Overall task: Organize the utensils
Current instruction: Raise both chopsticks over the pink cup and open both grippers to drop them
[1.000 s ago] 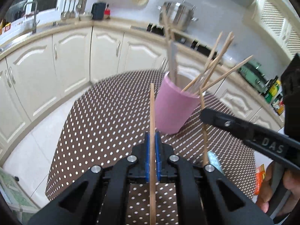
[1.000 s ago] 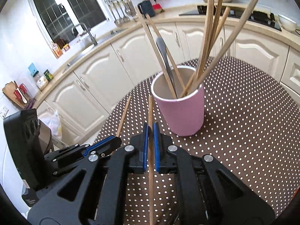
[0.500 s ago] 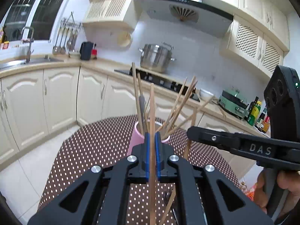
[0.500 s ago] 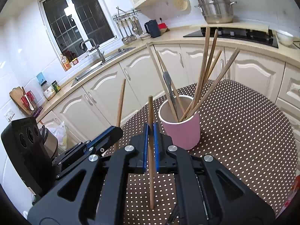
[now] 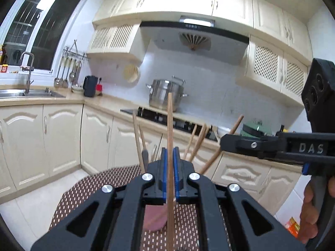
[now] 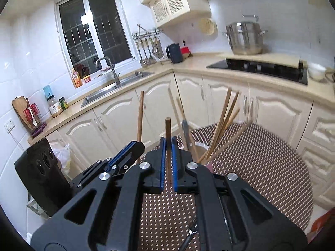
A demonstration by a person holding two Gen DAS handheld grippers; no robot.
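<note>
A slim wooden chopstick (image 5: 170, 125) is pinched upright by the left gripper (image 5: 170, 156); another chopstick (image 6: 168, 131) is pinched by the right gripper (image 6: 168, 144), above the pink cylindrical utensil cup (image 5: 153, 219) on the brown dotted table (image 6: 261, 167).

Home kitchen, cream cabinets (image 5: 62, 138), sink (image 6: 117, 87), hob (image 6: 257, 68), steel pot (image 5: 165, 95)

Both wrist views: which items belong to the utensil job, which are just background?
Job:
- pink cup of chopsticks
- chopstick in left hand-held gripper
- chopstick in right hand-held gripper

Background:
- steel pot
- kettle
- sink
</note>
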